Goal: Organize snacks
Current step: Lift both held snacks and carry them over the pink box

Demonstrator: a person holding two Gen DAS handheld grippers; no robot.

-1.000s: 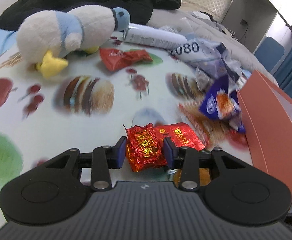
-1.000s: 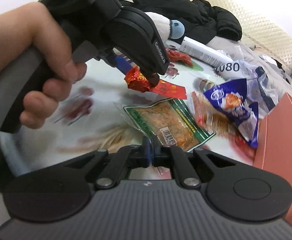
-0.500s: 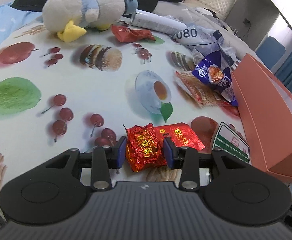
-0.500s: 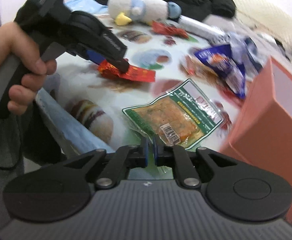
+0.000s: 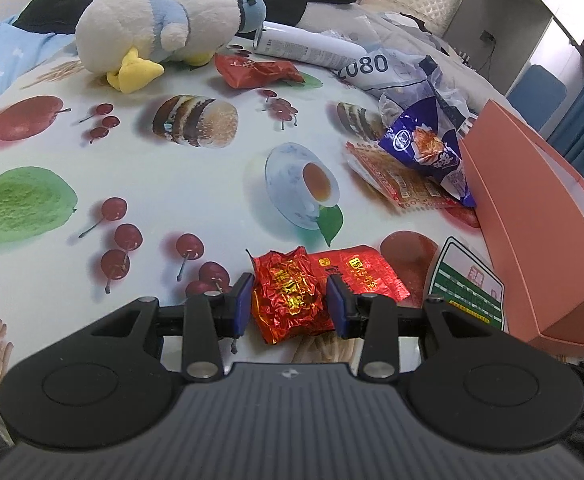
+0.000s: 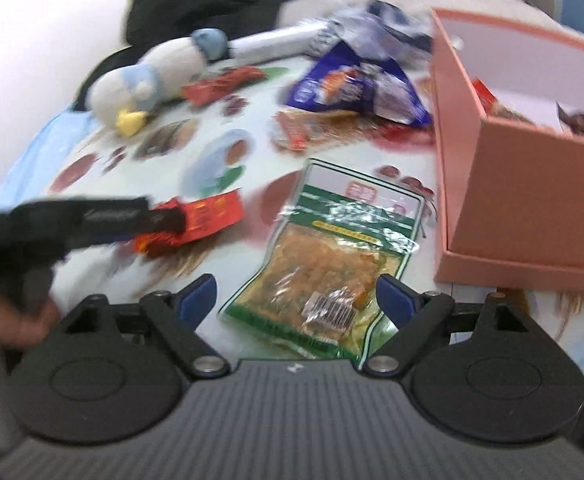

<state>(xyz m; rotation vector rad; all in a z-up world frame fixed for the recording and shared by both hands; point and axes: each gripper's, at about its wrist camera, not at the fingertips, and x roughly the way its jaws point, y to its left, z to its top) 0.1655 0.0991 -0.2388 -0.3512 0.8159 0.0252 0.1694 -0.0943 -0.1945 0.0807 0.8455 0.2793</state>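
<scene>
The left tool (image 5: 288, 306) clamps a crinkled red-and-gold foil snack packet (image 5: 288, 300) above the fruit-printed worktop (image 5: 172, 184). The right tool (image 6: 296, 298), jaws just sprung wide and empty, straddles a limp, slippery green-bordered clear pouch (image 6: 332, 264) beside the salmon-pink cardboard box (image 6: 532, 200); its flat edges look easiest to pinch.

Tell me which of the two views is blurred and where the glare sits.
Left wrist view: sharp, fisheye-bent at the edges; crinkled red foil snack packet glints. Right wrist view: motion-smeared throughout, cream plush duck soft; glare streaks on the clear green-edged snack pouch.
</scene>
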